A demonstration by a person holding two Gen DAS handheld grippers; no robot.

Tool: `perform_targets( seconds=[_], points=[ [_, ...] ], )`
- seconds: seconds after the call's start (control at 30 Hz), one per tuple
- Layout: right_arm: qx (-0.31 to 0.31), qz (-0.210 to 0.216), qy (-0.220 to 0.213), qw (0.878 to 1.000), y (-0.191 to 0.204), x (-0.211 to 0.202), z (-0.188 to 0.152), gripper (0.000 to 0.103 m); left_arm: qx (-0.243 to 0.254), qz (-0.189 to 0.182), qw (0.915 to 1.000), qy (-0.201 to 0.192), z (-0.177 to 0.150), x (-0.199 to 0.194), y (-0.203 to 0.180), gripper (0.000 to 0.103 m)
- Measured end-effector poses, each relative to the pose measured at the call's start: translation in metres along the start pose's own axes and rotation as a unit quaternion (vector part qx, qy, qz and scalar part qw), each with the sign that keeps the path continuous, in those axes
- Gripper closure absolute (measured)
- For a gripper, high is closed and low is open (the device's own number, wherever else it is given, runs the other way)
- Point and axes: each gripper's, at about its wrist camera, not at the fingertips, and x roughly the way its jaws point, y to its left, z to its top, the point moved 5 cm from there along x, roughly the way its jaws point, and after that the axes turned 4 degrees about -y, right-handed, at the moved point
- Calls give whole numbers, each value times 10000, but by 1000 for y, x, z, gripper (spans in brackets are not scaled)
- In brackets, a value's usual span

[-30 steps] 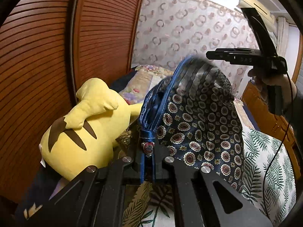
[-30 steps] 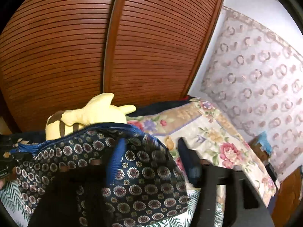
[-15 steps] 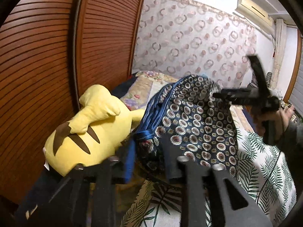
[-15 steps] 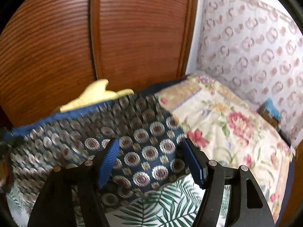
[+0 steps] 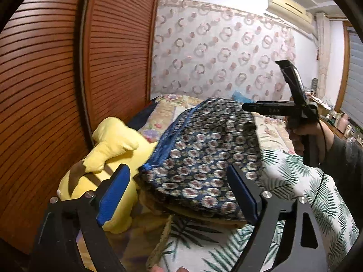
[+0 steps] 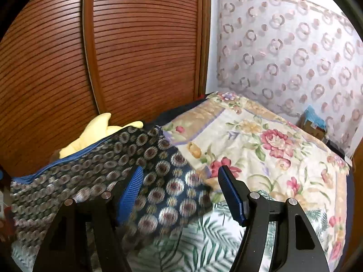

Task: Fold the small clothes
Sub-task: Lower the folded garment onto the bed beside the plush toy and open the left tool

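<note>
A dark blue garment (image 5: 204,156) with a round medallion print and a blue hem lies in a loose heap on the leaf-print sheet (image 5: 295,181). It also shows in the right wrist view (image 6: 127,170). My left gripper (image 5: 177,195) is open, its blue pads on either side of the garment's near edge, holding nothing. My right gripper (image 6: 181,195) is open and empty just above the garment's right edge. In the left wrist view the right gripper (image 5: 281,108) hangs above the garment's far side.
A yellow plush toy (image 5: 106,156) lies left of the garment against the brown slatted wardrobe doors (image 5: 56,79). A floral quilt (image 6: 261,140) covers the far part of the bed. A patterned curtain (image 6: 295,52) hangs behind.
Both grippers have opened and let go of the garment. It has dropped from its raised spread onto the bed in a heap. The right gripper has moved lower.
</note>
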Motion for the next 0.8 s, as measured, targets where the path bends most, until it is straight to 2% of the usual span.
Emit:
perform_targets(
  seconds=[0.2,0.43,0.53,0.8],
  points=[
    [9,-59,-252,9997,14,-82,-34,33,249,-239,9993,-133,5,-17,-31,14],
    [395,-360,-521,9972,20,-176,-88,29,500,-572,9969,-210,0,-37,-73,13],
    [534,-586,-590,9951,22,-209,-114,20,604,-705,9954,-219,-6,-44,-91,13],
    [956,-1109,-690,9868,41,-284,-169,18,832,-1083,9903,-241,-24,-68,-134,13]
  ],
)
